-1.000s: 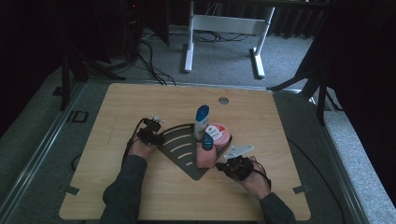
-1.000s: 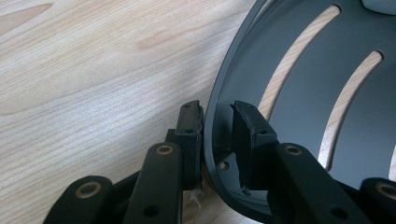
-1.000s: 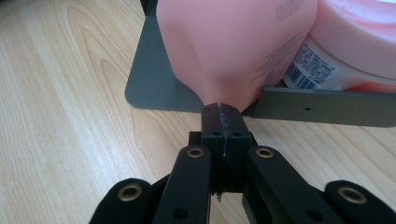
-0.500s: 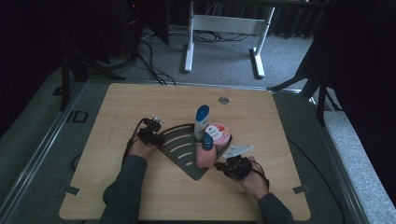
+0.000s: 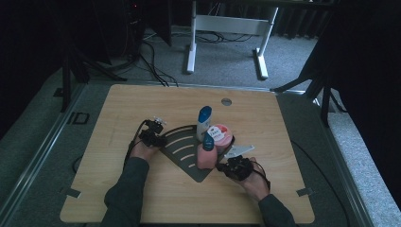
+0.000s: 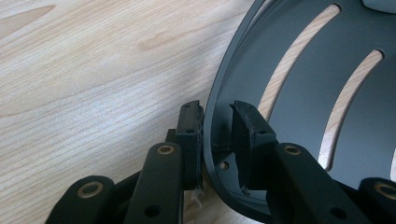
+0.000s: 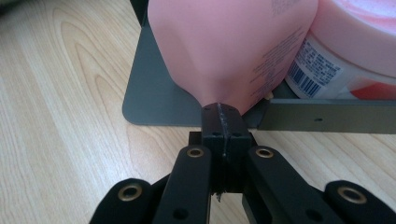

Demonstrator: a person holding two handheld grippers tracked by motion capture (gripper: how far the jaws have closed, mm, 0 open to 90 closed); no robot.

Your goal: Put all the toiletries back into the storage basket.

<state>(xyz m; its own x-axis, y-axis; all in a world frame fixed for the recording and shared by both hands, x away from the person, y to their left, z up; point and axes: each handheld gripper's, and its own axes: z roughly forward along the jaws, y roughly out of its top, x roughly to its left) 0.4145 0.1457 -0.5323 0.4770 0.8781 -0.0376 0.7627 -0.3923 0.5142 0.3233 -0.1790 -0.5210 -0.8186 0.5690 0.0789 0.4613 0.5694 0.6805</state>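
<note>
On the wooden table [image 5: 142, 198] there's a dark quarter-round corner shelf tray [image 5: 182, 144] lying flat, slotted base, low raised rim, loaded up with a pink bottle [image 5: 206, 157], a pink-lidded tub [image 5: 220, 135] and a white bottle with a blue cap [image 5: 204, 121]. The left gripper [image 6: 217, 122] straddles the tray's curved rim, one jaw outside against the metal, one inside; I can't quite tell if the inner pad is actually pressing or just sitting close. The right gripper [image 7: 222, 114] has its jaws pressed together with nothing between them, tip right at the foot of the pink bottle by the tray's straight side wall. My read on handling: the tray looks like thin stiff sheet metal, so it won't flex, but the painted finish is probably slick and the rim gives the pads very little to bite. With three containers aboard it'll be heavy on the far side, and the tall bottles look tippy. I'd grab the rim deep, keep it level, and steady the straight edge with the other gripper.
</note>
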